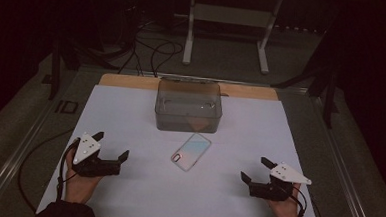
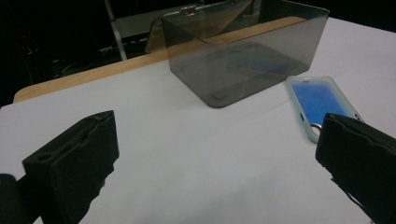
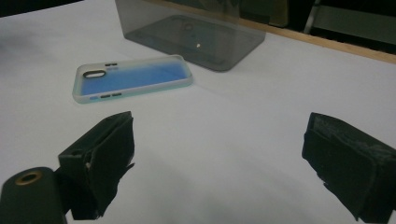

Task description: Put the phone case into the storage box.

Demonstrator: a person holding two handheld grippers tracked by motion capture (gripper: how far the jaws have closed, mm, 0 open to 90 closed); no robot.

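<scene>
- Both grippers are waiting near the front edge of the white worktop [image 1: 126, 195], so the work looks to be at its very start: an approach to the phone case [image 1: 191, 151] is what seems to be in hand.
- The left gripper [image 1: 109, 151] is sitting toward the front-left corner, its jaws spread wide and gripping nothing.
- The right gripper [image 1: 256, 171] is resting toward the front-right corner, jaws likewise gaping and empty.
- The phone case is lying flat at the worktop's middle, well apart from both grippers, just in front of the clear box [image 1: 188, 106].
- The box is standing open-topped toward the back edge, apparently holding nothing.
- Next, one gripper probably needs to be reaching inward and closing across the case's thin edges, which lie low against the surface.
</scene>
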